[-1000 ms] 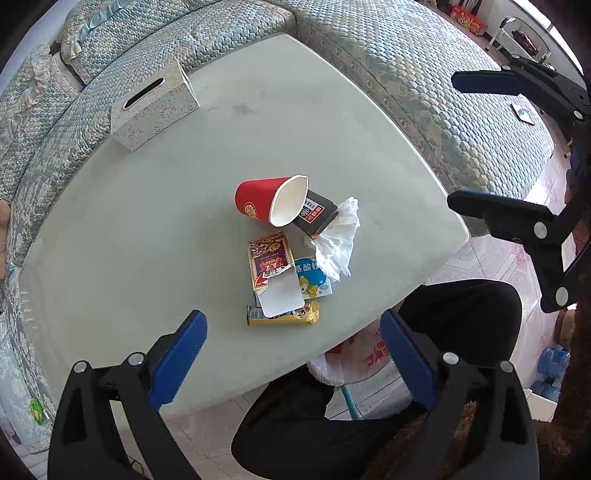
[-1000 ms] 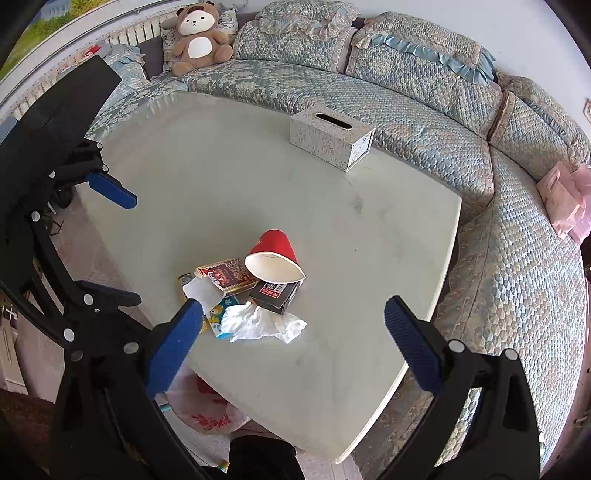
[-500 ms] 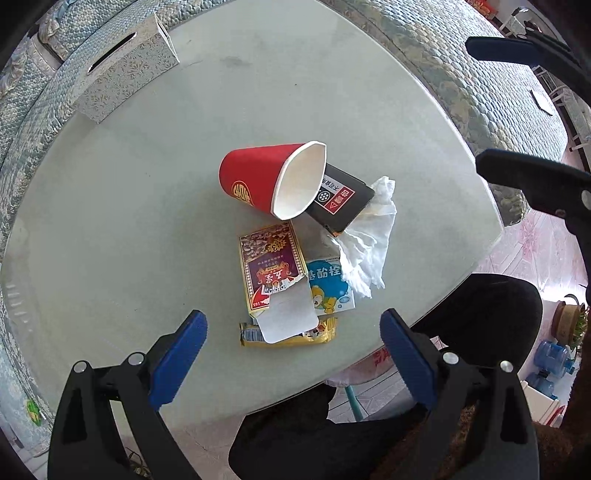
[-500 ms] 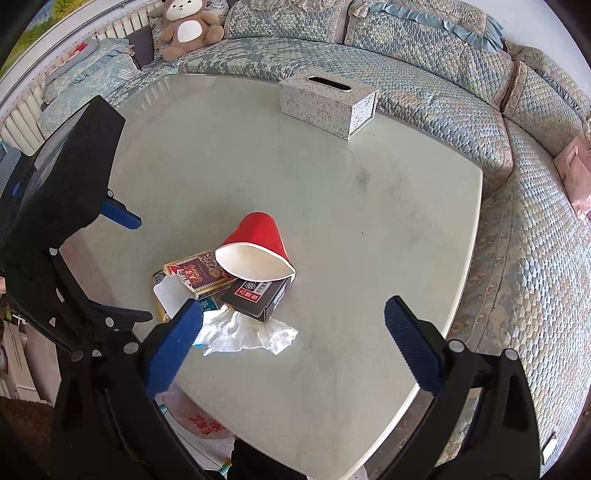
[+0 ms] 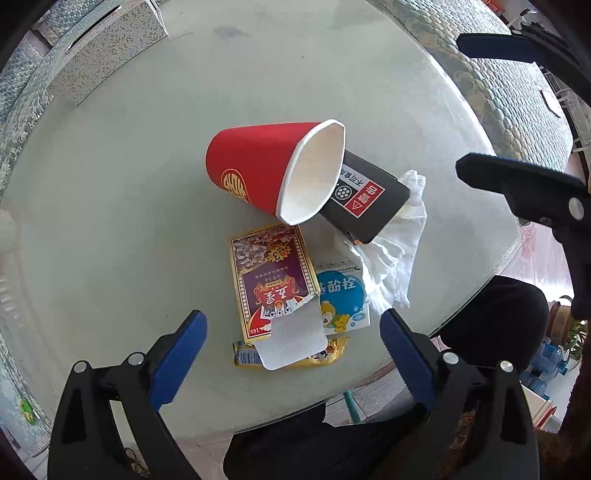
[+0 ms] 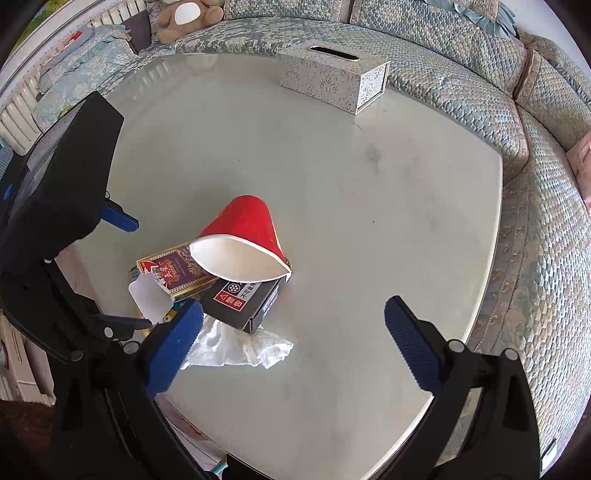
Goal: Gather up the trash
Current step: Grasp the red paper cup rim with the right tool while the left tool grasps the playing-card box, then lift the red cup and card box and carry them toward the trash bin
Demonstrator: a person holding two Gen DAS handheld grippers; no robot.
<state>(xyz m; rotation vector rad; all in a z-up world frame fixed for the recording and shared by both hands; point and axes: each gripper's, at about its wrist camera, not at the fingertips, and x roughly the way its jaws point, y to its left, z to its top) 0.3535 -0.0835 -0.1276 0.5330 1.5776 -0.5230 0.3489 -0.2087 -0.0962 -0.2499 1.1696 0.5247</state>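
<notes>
A pile of trash lies near the table's front edge. A red paper cup (image 5: pixel 266 170) (image 6: pixel 247 229) lies on its side, its rim resting on a black box (image 5: pixel 365 199) (image 6: pixel 243 299). A card box (image 5: pixel 271 277) (image 6: pixel 173 271) with a white flap, a blue-and-white packet (image 5: pixel 341 299), a yellow wrapper (image 5: pixel 251 356) and a crumpled white tissue (image 5: pixel 399 251) (image 6: pixel 236 345) lie beside them. My left gripper (image 5: pixel 293 347) is open, just above the wrapper. My right gripper (image 6: pixel 293 334) is open, near the tissue and black box.
A patterned tissue box (image 5: pixel 99 55) (image 6: pixel 332 81) stands at the table's far side. A curved quilted sofa (image 6: pixel 535 155) wraps round the table (image 6: pixel 369 221). A stuffed bear (image 6: pixel 184 14) sits on the sofa. A person's dark-clothed legs (image 5: pixel 491 321) are at the front edge.
Both grippers have moved down and closer to the trash pile, which now looks larger in both views. Both stay open. The trash has not moved.
</notes>
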